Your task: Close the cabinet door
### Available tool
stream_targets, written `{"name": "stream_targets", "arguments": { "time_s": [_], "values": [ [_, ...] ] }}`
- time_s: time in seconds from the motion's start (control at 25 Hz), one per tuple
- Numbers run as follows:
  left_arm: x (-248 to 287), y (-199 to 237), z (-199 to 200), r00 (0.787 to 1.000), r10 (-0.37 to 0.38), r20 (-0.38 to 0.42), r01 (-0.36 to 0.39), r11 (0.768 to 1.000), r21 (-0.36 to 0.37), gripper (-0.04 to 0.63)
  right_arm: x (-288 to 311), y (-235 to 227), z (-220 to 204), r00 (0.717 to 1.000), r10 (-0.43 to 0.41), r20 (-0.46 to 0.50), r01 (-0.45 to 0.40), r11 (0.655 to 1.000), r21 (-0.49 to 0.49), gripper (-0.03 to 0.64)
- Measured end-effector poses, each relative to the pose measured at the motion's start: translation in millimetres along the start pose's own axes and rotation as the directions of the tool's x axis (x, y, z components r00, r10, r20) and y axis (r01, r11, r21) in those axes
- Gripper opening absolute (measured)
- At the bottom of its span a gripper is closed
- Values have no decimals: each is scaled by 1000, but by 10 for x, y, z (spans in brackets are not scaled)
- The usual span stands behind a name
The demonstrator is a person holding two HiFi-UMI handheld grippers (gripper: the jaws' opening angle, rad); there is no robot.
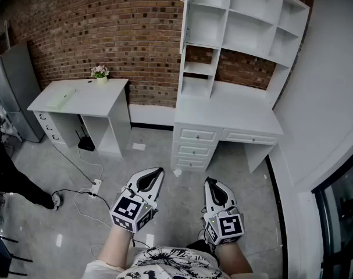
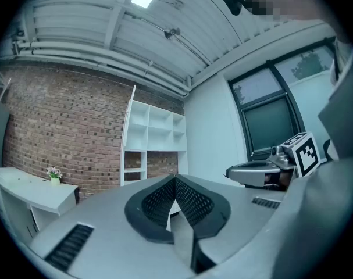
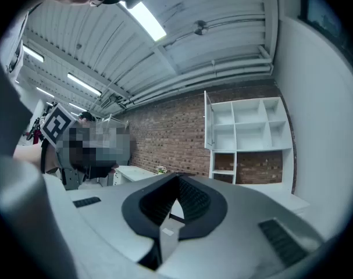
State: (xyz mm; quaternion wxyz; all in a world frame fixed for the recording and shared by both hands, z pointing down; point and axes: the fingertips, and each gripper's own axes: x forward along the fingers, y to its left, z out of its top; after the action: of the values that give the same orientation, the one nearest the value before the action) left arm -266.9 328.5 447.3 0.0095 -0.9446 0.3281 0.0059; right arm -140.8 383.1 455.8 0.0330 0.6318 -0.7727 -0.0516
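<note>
Jaws of left gripper and right gripper are pressed together, empty. Cabinet door, upper centre, is best pushed broadside.

cabinet door: we only get it edge-on, top cut by frame | shelf unit: top clipped | fridge: left side out of frame | person: we see just a dark leg and shoe, rest cut off | flower pot: too small to tell flower type | forearms: clipped at bottom edge
</note>
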Motion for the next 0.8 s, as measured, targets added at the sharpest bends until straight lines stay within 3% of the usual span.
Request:
{"name": "stream_targets", "arguments": {
  "time_s": [0.16, 0.32, 0.64, 0.8],
  "values": [
    [-10, 30, 52, 1000, -10, 13, 10, 1000, -25, 9, 30, 14, 11, 1000, 0, -1, 0, 1000, 0, 0],
    [-11, 66, -25, 1000, -1, -24, 0, 1000, -31, 9, 92, 29, -11, 1000, 8, -11, -8, 1000, -5, 0],
    [2, 155, 4, 1000, -11, 17, 11, 1000, -24, 9, 239, 35, -74, 999, -11, -41, 13, 999, 37, 3],
    [-41, 255, -115, 1000, -14, -15, 14, 1000, -28, 9, 339, 78, -89, 999, -32, -35, 33, 999, 33, 3]
  ]
}}
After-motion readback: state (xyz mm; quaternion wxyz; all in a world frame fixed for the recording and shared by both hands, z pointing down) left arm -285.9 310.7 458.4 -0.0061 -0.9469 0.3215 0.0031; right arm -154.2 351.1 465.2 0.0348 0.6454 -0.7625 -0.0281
